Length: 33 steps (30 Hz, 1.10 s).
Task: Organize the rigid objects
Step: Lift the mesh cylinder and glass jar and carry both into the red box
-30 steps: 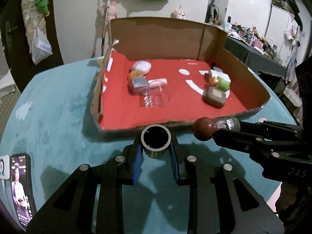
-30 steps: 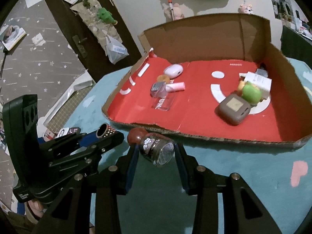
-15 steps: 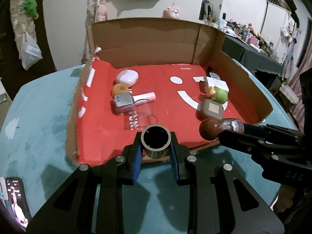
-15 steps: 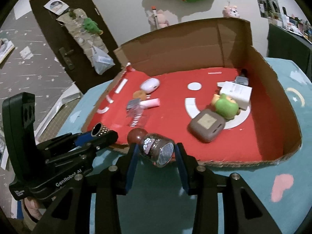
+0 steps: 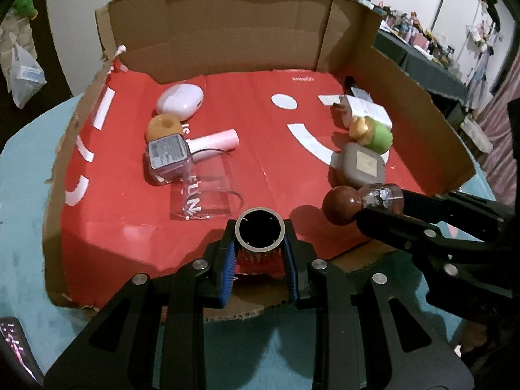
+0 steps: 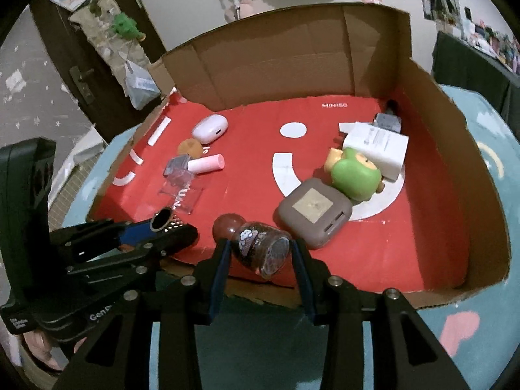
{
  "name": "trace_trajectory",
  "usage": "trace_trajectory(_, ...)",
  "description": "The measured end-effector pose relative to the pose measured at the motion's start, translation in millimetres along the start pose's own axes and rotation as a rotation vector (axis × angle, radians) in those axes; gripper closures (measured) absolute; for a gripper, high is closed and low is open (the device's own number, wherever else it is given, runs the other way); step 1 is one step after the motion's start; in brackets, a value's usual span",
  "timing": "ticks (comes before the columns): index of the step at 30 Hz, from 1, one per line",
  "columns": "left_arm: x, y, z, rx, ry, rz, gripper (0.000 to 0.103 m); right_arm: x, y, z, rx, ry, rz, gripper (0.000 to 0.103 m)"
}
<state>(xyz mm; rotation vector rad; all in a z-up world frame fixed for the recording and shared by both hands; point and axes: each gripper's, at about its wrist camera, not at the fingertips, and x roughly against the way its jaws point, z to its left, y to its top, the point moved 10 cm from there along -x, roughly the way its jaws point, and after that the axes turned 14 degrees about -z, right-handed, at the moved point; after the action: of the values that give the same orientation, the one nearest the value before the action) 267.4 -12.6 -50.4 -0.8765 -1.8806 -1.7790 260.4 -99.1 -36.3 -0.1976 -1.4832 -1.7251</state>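
Note:
My left gripper (image 5: 260, 250) is shut on a small studded metal cylinder (image 5: 259, 237) with an open dark mouth, held over the front edge of the red-lined cardboard box (image 5: 227, 48). My right gripper (image 6: 261, 256) is shut on a small brown bottle with a round brown cap (image 6: 260, 247), also over the box's front edge; it shows at the right of the left wrist view (image 5: 364, 200). The left gripper appears at the left of the right wrist view (image 6: 162, 224).
Inside the box lie a white case (image 5: 180, 102), an orange round piece (image 5: 164, 126), a pink tube (image 5: 214, 143), a clear glass (image 5: 204, 198), a brown square case (image 5: 360, 169), a green figure (image 5: 373, 133) and a white box (image 5: 367, 110). A teal tabletop (image 5: 26, 169) surrounds it.
Both grippers have moved forward with their objects, from in front of the box to over its front edge. The box contents have not moved.

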Motion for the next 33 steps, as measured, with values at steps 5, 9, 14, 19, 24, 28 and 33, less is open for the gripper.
trace_trajectory(5, -9.0, -0.4, 4.9, 0.014, 0.009, 0.015, 0.079, -2.4, -1.1, -0.5, 0.023, -0.010, 0.022, 0.062)
trace_trajectory(9, -13.4, 3.4, 6.8, 0.014, 0.021, 0.009, 0.079, -11.6, -0.1, -3.0, 0.028, -0.025, 0.046, 0.062)
trace_trajectory(14, -15.1, 5.7, 8.7, 0.016, 0.035, 0.000, 0.079, -21.2, -2.5, -7.2, 0.006, -0.020, 0.057, 0.062)
trace_trajectory(19, -15.8, 7.3, 11.1, 0.021, 0.041, -0.007, 0.079, -23.5, -0.4, -12.5, 0.021, -0.060, 0.035, 0.062)
trace_trajectory(24, -15.6, 7.3, 11.0, 0.019, 0.045, -0.008, 0.079, -23.8, 1.1, -15.4, 0.029, -0.073, 0.028, 0.062)
trace_trajectory(28, -16.8, 7.9, 10.6, 0.021, 0.044, -0.009, 0.079, -23.6, 2.4, -15.9, 0.024, -0.072, 0.026, 0.061)
trace_trajectory(33, -17.0, 7.5, 9.3, -0.001, 0.056, -0.015, 0.079, -22.5, 2.0, -15.8, 0.028, -0.076, 0.022, 0.061)
